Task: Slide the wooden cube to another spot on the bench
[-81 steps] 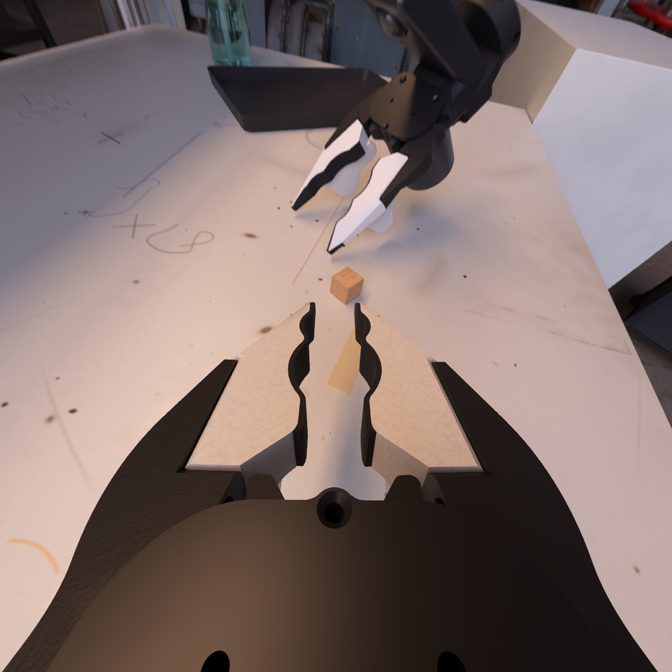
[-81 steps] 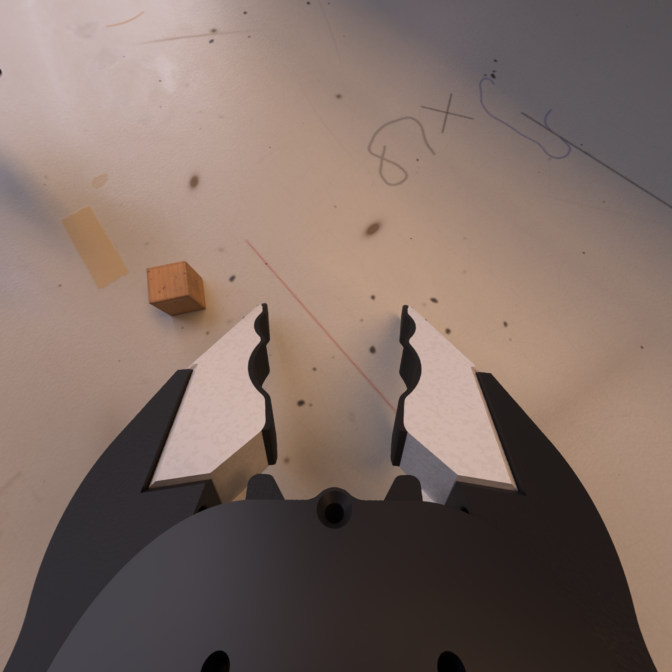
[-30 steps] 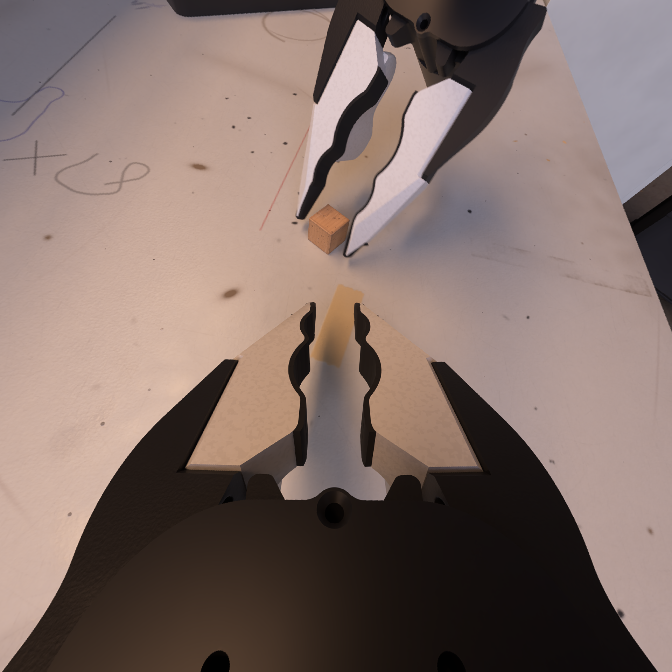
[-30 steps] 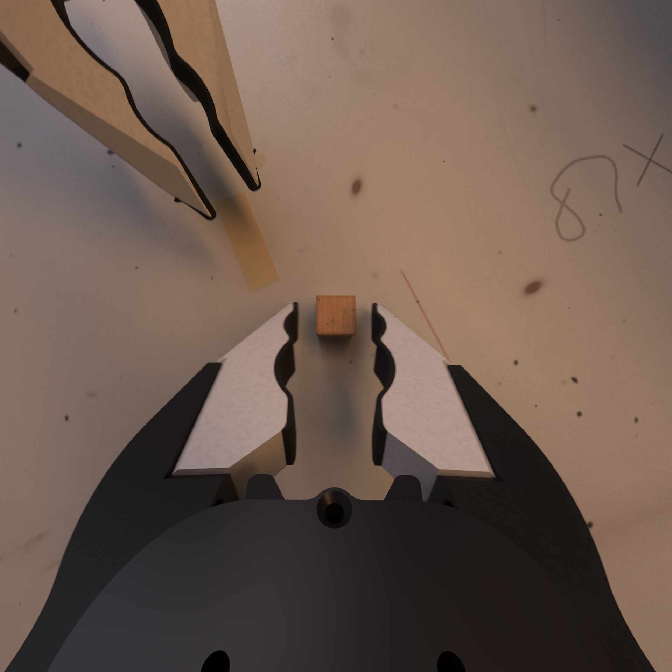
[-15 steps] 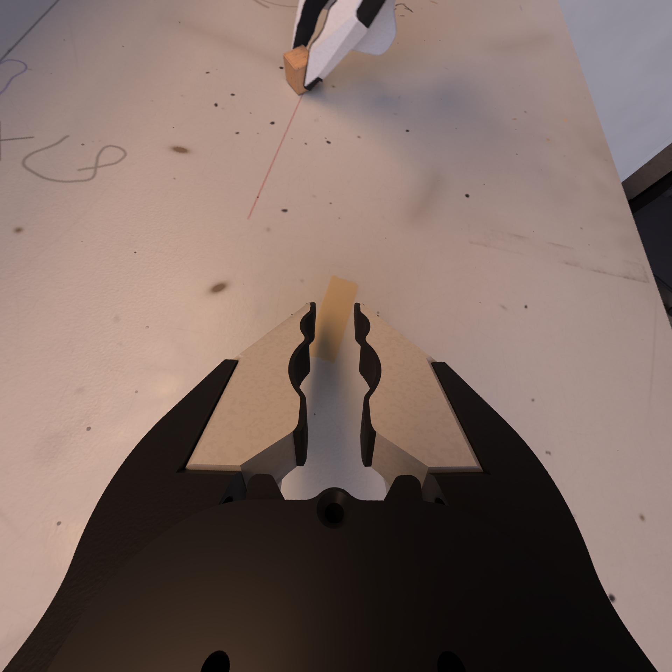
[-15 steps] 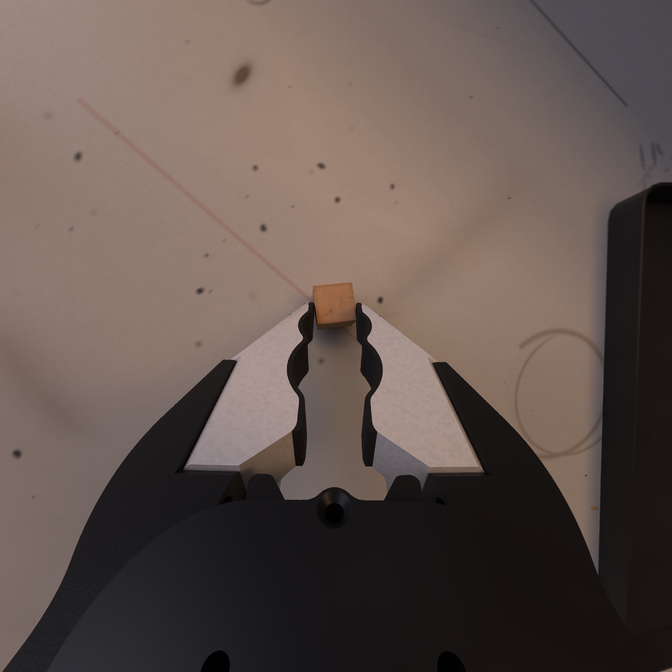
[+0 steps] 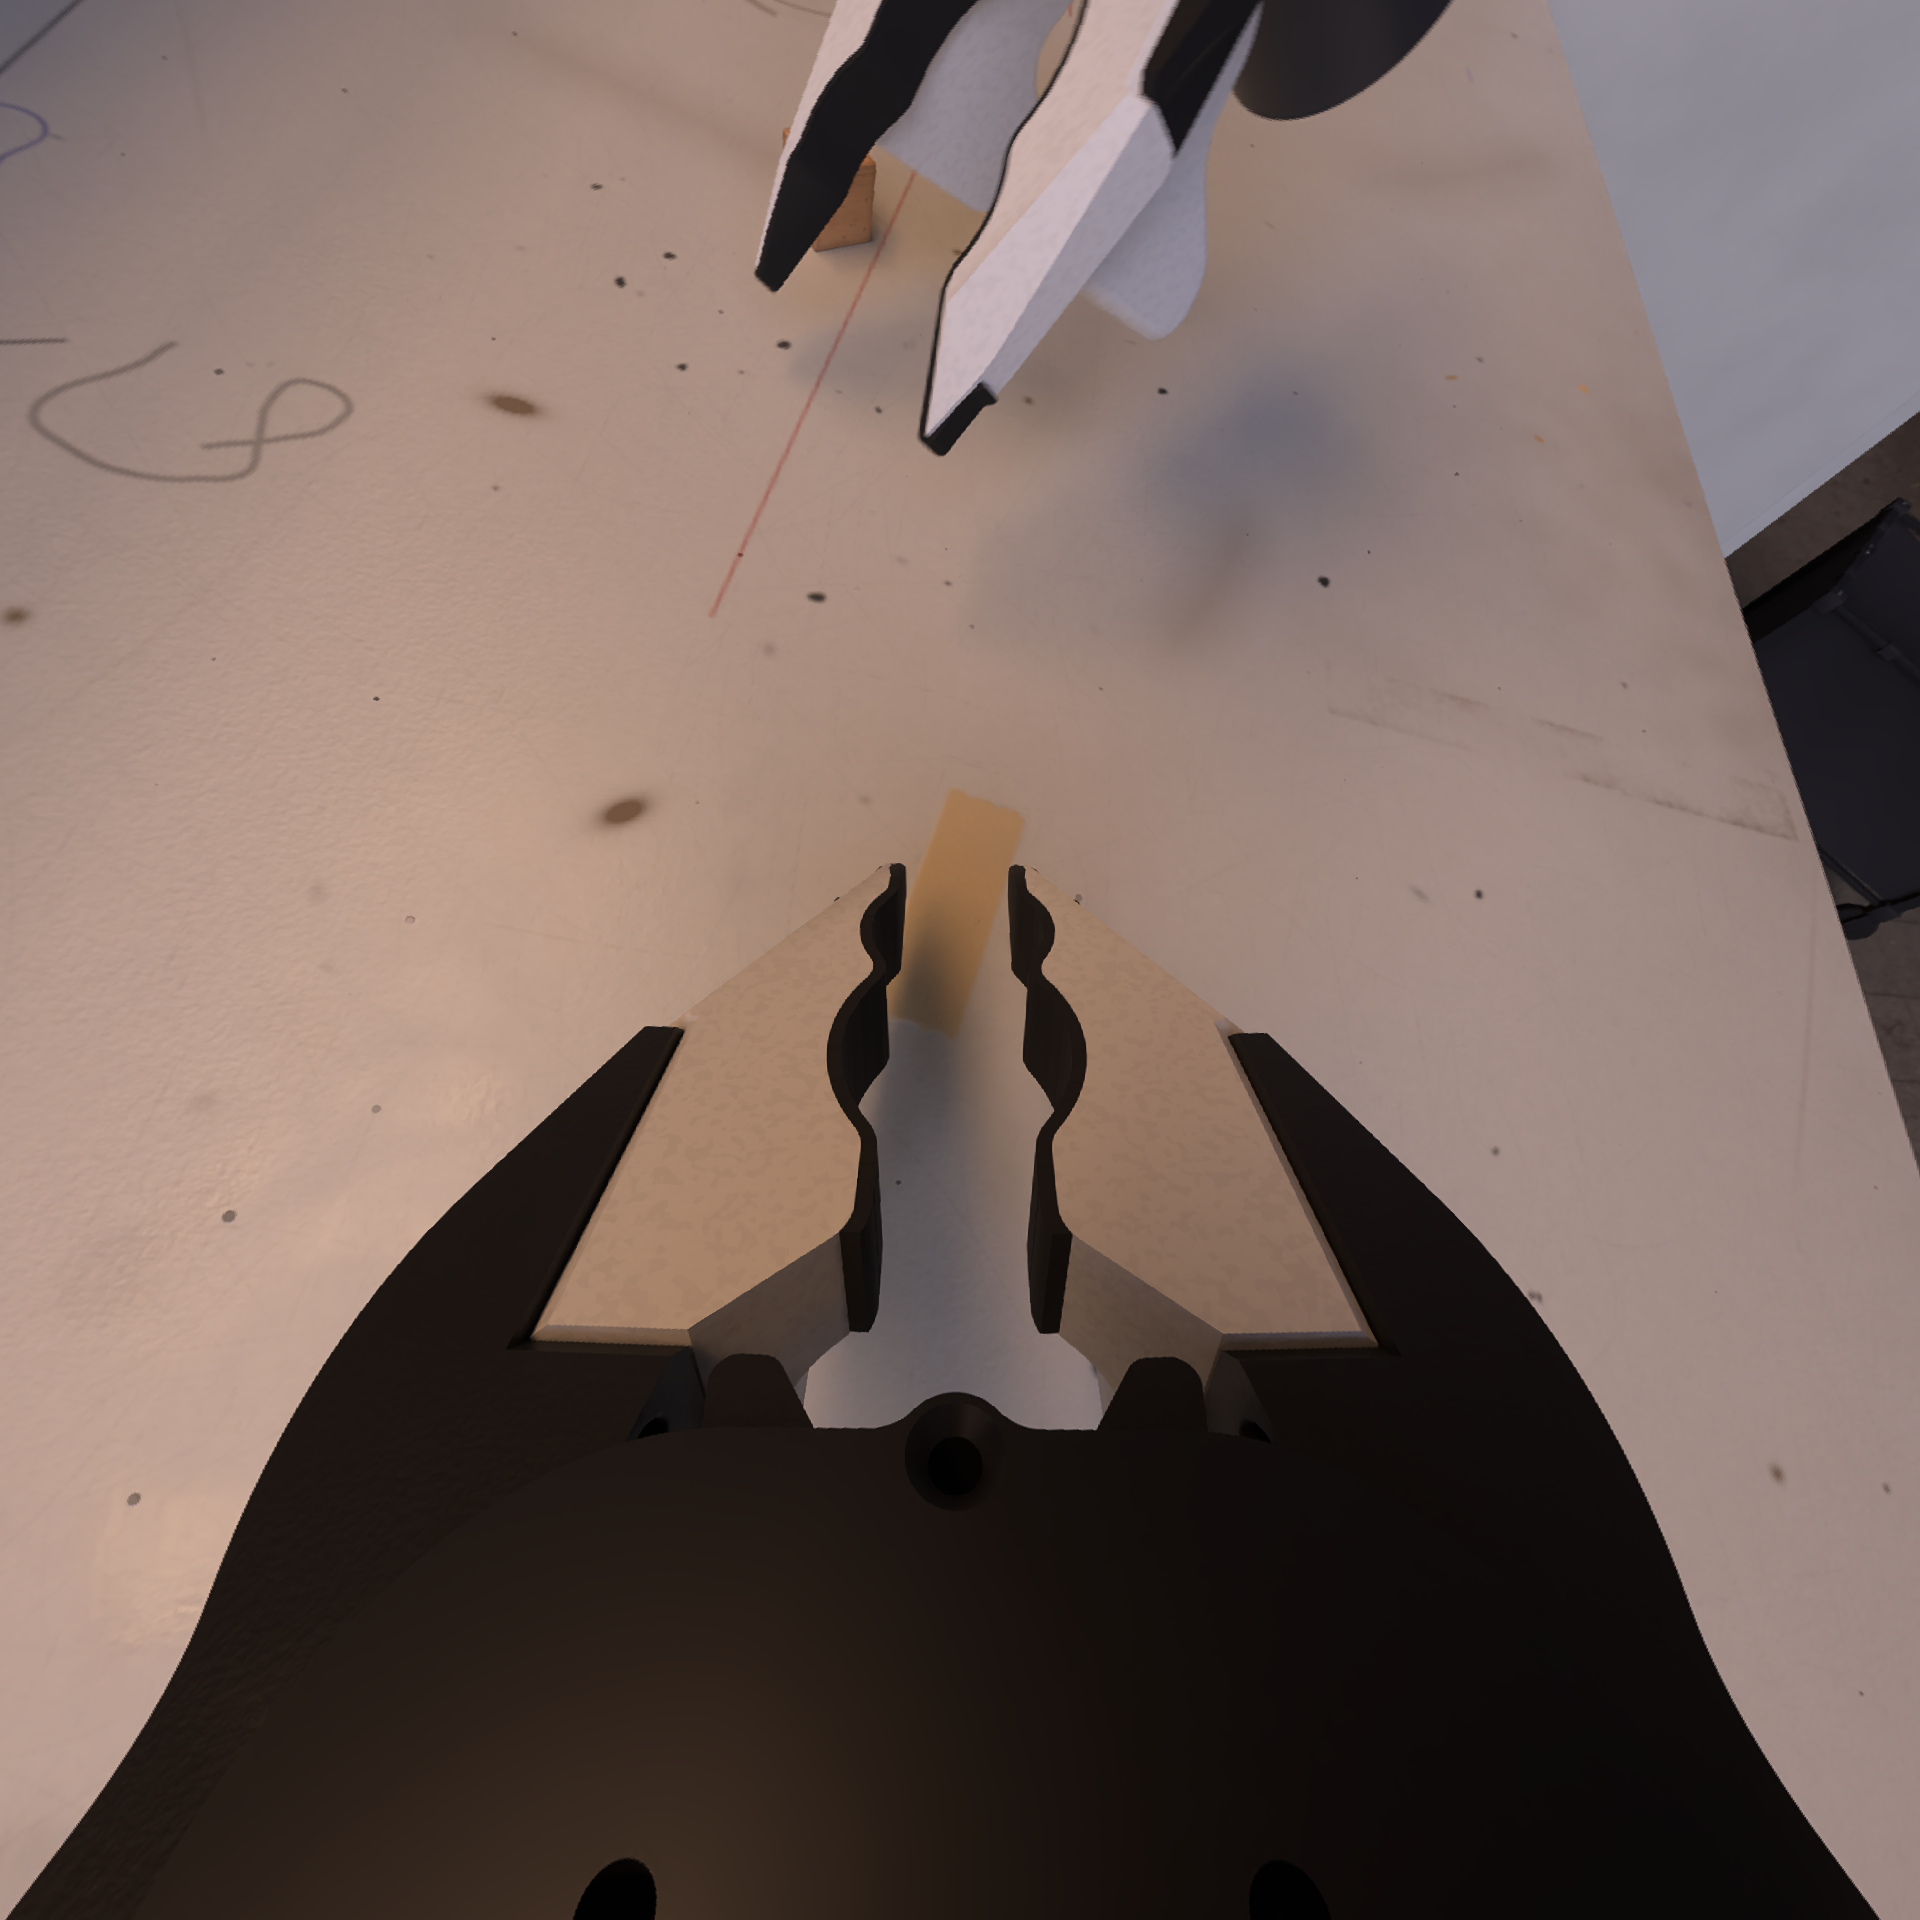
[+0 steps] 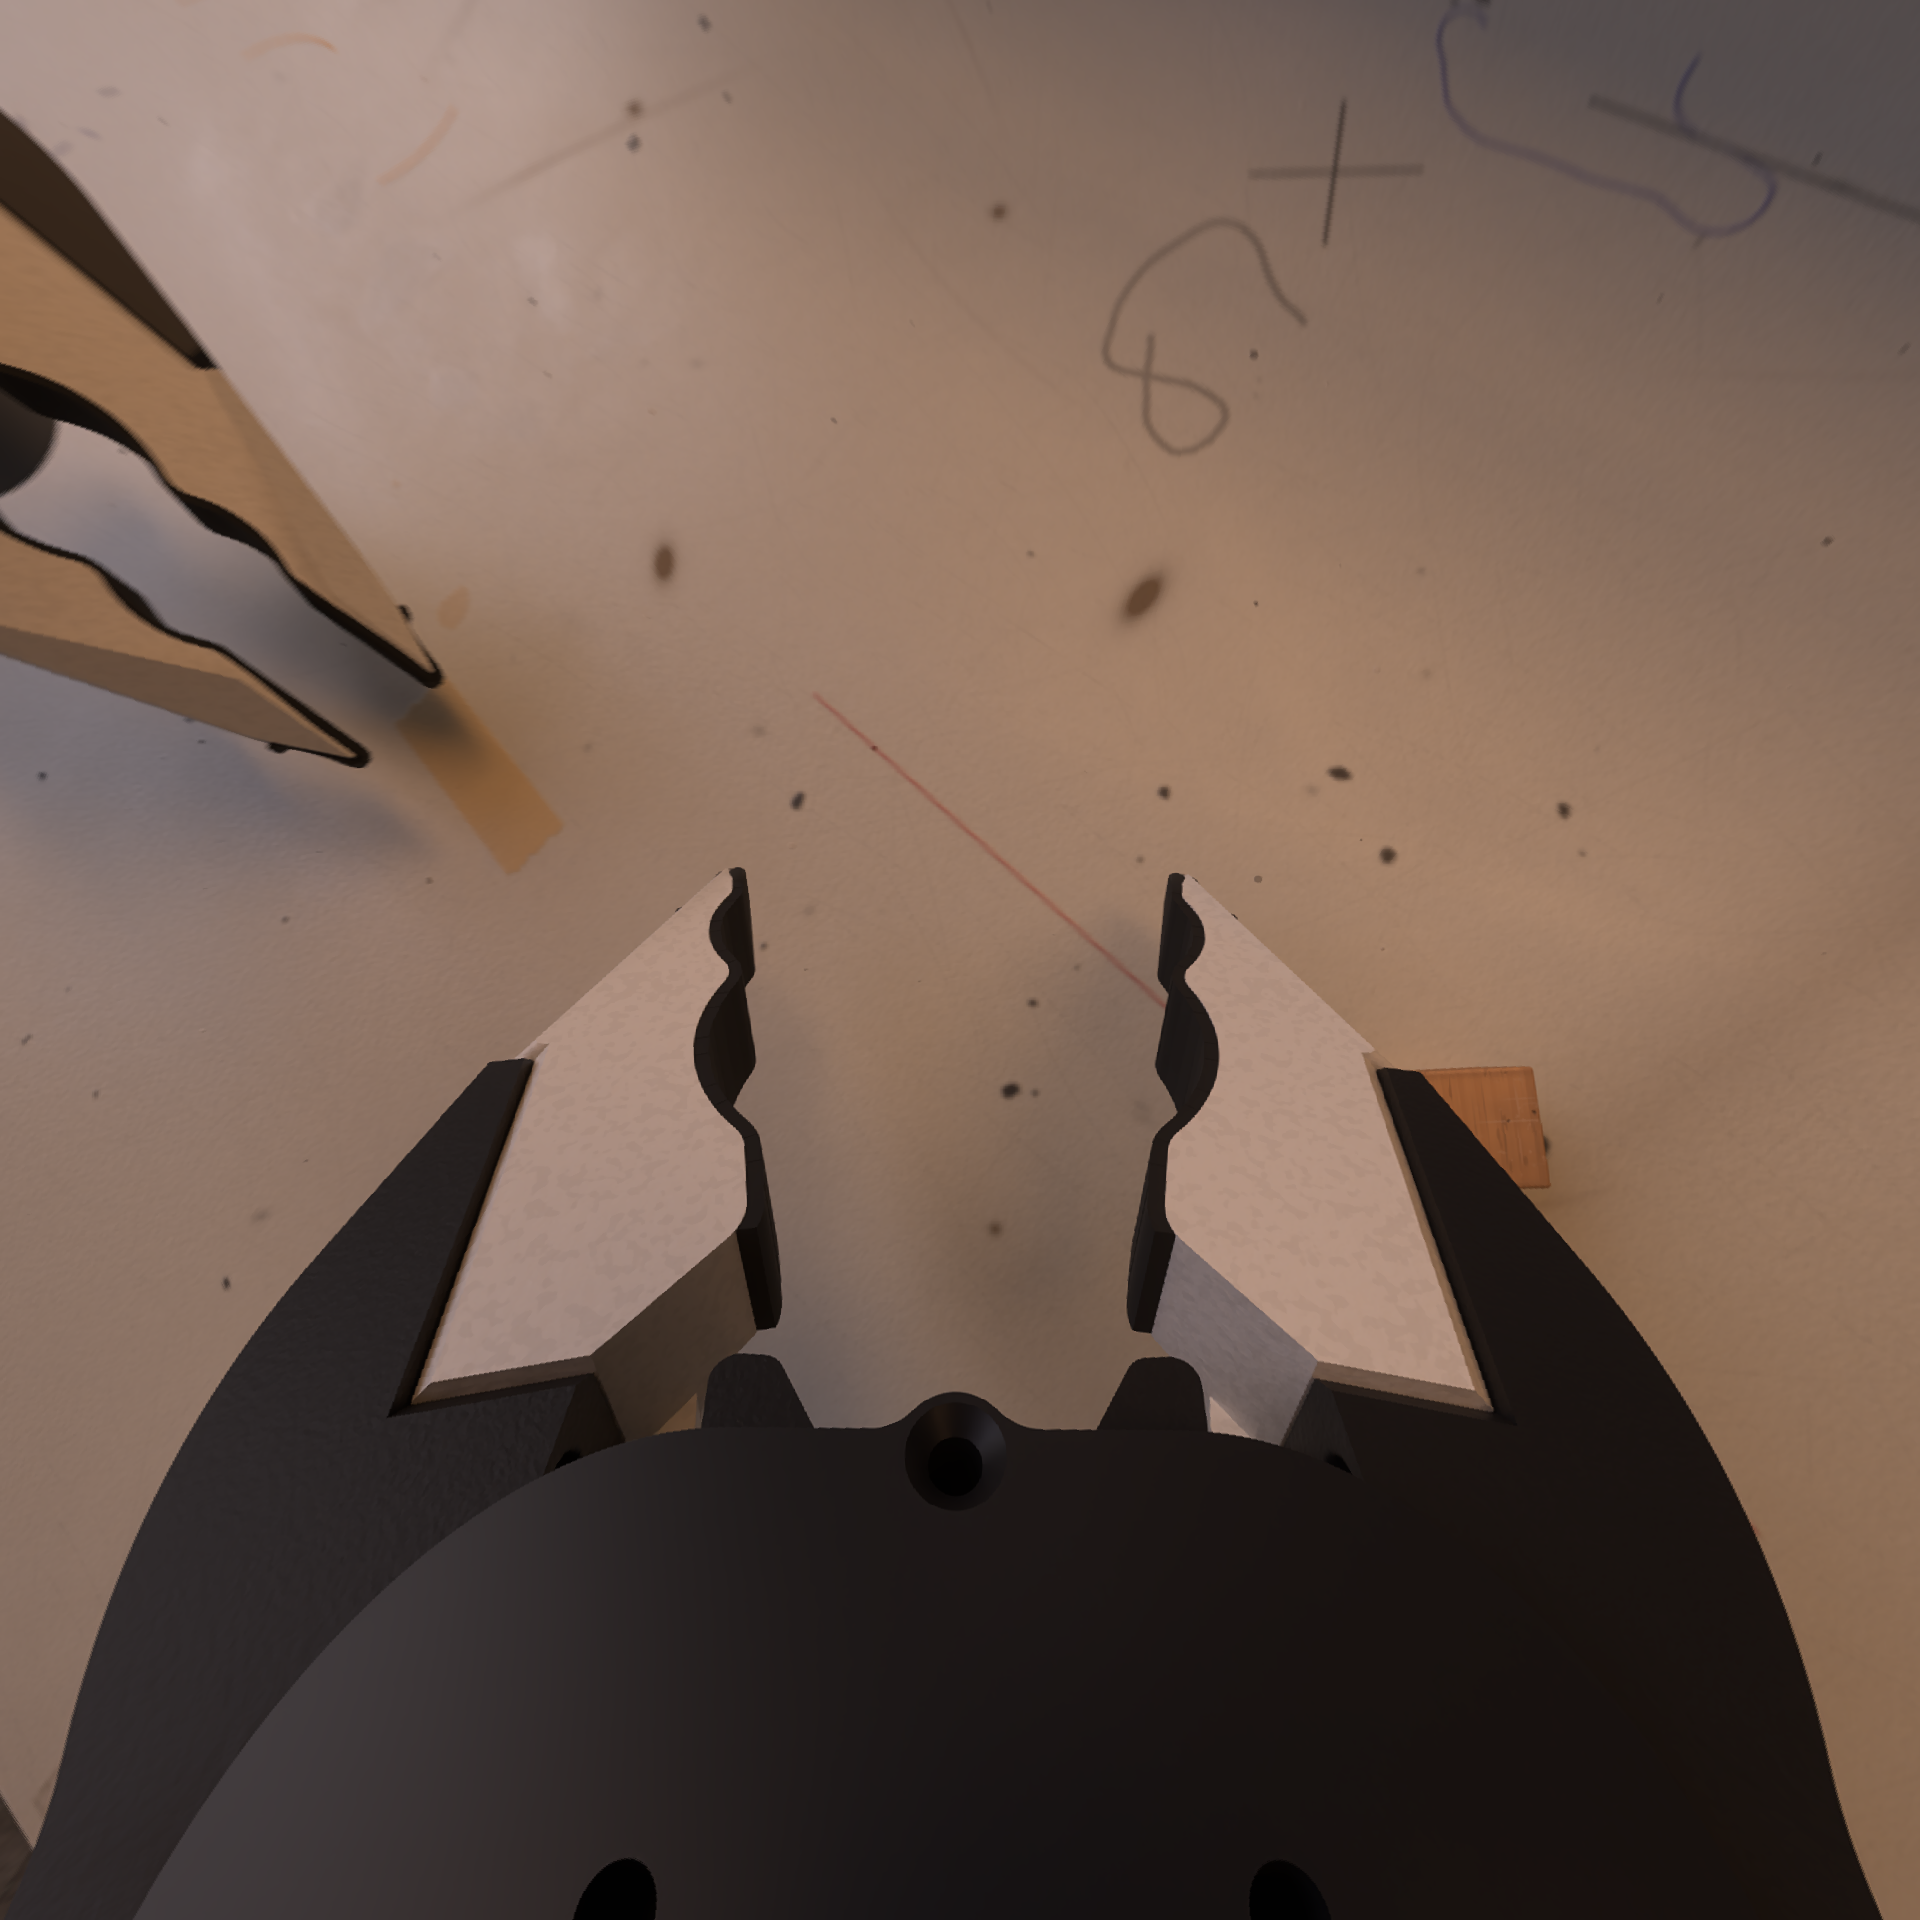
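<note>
Your left gripper (image 7: 956, 878) hangs low over the tabletop (image 7: 364, 831), fingers a narrow slot apart with nothing in them, straddling the tan tape strip (image 7: 961, 914). Your right gripper (image 8: 954, 875) has its fingers spread wide and bare above the thin red line (image 8: 987, 847). The wooden cube (image 8: 1496, 1127) rests on the tabletop just outside its right-hand finger (image 8: 1299, 1143).

Orange-brown cube (image 8: 1496, 1127); cream bench (image 8: 935, 416), dark specks; tan tape (image 7: 951, 914).
</note>
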Controlling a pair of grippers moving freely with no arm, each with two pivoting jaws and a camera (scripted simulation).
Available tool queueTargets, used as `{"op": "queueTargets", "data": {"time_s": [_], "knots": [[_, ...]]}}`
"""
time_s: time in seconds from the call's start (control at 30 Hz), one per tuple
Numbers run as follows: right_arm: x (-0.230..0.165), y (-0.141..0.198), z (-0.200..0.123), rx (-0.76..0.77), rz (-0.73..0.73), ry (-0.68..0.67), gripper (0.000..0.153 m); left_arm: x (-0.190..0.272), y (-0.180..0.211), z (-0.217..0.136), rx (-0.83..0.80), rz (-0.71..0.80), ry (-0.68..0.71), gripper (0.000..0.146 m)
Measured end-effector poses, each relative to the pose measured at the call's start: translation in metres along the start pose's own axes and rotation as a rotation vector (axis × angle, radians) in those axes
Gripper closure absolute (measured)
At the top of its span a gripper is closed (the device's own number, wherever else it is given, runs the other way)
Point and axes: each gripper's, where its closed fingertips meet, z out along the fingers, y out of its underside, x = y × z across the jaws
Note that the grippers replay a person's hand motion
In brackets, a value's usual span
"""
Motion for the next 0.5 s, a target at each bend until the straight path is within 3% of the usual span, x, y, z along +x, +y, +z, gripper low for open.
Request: {"op": "queueTargets", "data": {"time_s": [0.13,0.27,0.37,0.43,0.5], "knots": [[0.017,-0.001,0.009,-0.052,0.034,0.015,0.068,0.001,0.000,0.000,0.004,0.016,-0.007,0.127],[0.019,-0.012,0.019,-0.069,-0.039,-0.048,0.074,0.000,-0.001,-0.001,0.011,0.008,-0.005,0.127],[0.001,-0.019,0.030,-0.096,-0.180,-0.184,0.085,0.000,-0.001,-0.001,0.008,0.004,-0.003,0.126],[-0.025,-0.017,0.034,-0.120,-0.347,-0.345,0.092,0.000,0.000,0.000,0.005,-0.002,0.000,0.126],[-0.047,-0.013,0.038,-0.161,-0.523,-0.420,0.093,-0.001,0.000,-0.001,0.005,-0.011,0.004,0.126]]}}
